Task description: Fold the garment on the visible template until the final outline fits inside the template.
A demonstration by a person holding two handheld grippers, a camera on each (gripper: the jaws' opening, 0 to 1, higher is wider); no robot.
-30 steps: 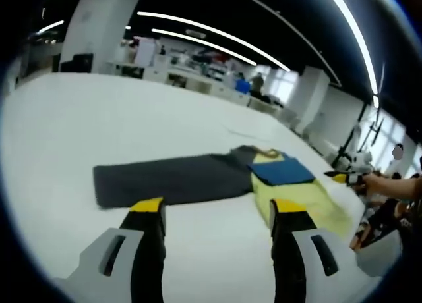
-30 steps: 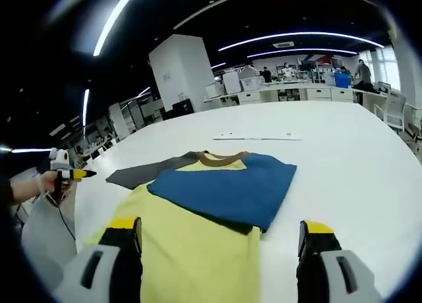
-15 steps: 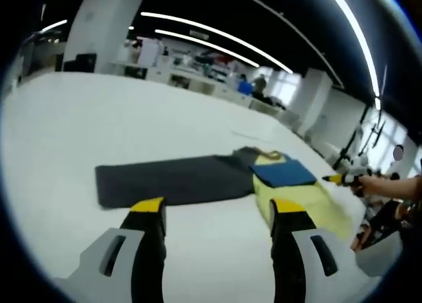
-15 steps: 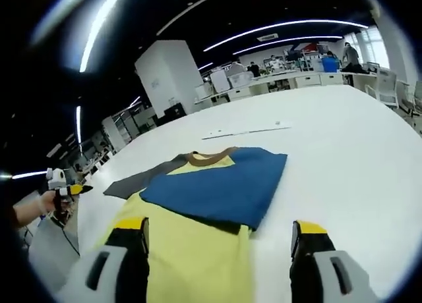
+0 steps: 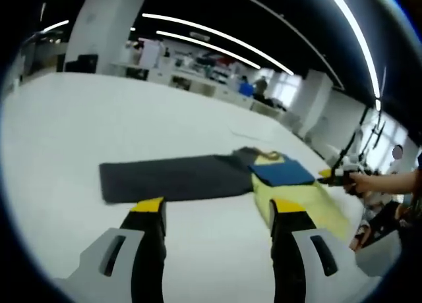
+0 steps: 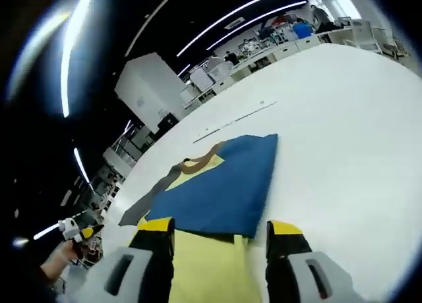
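While both tools [image 5: 216, 214] [image 6: 221, 234] gape, garment [image 5: 217, 178] lies flat, grey sleeve [image 5: 168, 179] stretched sideways on table [image 5: 66, 125]

My left gripper view: low over white table [image 5: 79, 118], looking across it from well back, garment [image 5: 198, 178] lying sideways mid-frame, office beyond. My right gripper view: close above garment [image 6: 217, 191] hem end, looking along it toward collar, rolled to one side. Both views share garment, table. Right gripper [image 5: 333, 176] enters left gripper view at right; left gripper [image 6: 79, 232] shows far lower left in right gripper view.
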